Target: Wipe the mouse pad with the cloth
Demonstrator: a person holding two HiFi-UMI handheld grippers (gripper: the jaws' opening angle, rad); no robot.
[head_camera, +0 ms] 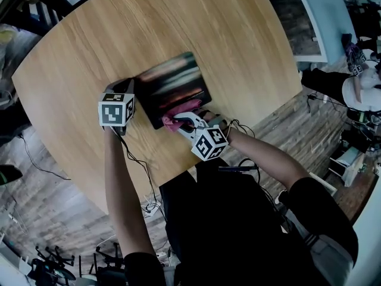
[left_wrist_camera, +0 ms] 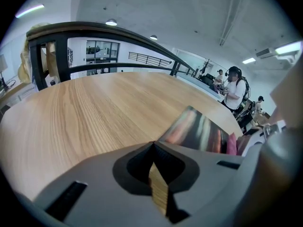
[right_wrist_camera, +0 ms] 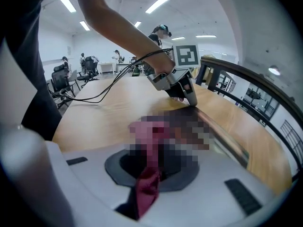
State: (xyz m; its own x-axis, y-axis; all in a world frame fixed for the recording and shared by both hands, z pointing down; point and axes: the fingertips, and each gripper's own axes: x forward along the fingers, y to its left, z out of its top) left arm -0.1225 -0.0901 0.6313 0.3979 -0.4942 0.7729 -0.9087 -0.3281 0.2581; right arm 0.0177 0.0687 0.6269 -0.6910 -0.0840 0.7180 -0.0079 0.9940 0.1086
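Here, in the head view, the mouse pad (head_camera: 172, 88) lies on the wooden table (head_camera: 250, 34), with my left gripper (head_camera: 131, 88) at its left corner and my right gripper (head_camera: 186, 121) at its near edge. In the left gripper view my jaws are pressed together, nothing between. In the right gripper view my jaws pinch the pink cloth (right_wrist_camera: 147, 186).

Matt wood-grain table (head_camera: 178, 16) — glossy mouse pad (head_camera: 172, 85), soft pink cloth (head_camera: 172, 122)
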